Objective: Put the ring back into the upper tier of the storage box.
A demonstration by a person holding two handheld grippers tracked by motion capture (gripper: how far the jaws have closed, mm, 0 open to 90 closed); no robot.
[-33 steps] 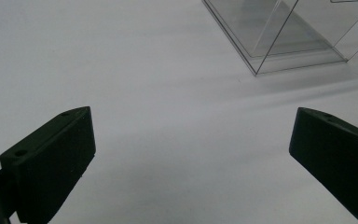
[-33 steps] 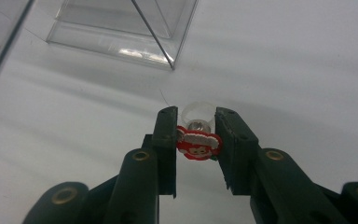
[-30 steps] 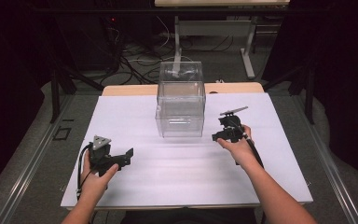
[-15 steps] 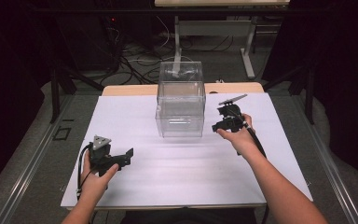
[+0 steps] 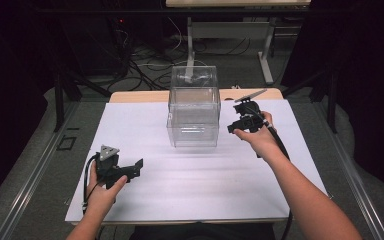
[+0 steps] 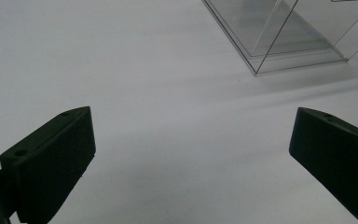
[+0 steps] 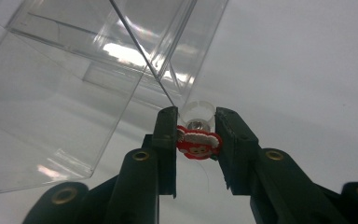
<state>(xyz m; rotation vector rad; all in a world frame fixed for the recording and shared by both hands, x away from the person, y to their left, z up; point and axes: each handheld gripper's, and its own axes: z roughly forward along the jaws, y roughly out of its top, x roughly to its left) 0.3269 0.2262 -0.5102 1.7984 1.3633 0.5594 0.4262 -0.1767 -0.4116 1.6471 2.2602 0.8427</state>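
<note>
Small red charm ring (image 7: pixel 197 140) pinched in right gripper (image 7: pixel 196 122) fingers, clear box (image 7: pixel 88 70) upper left of frame; left gripper (image 6: pixel 191 154) held wide open, empty.

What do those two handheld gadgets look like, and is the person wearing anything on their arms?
Both are black. The left gripper carries a grey three-cornered plate on top and trails a black cable; its jaws are broad, flat blocks. The right gripper also bears a plate and a cable, with brass-coloured rivets on its arms. The forearms are bare: no sleeves or gloves.
</note>
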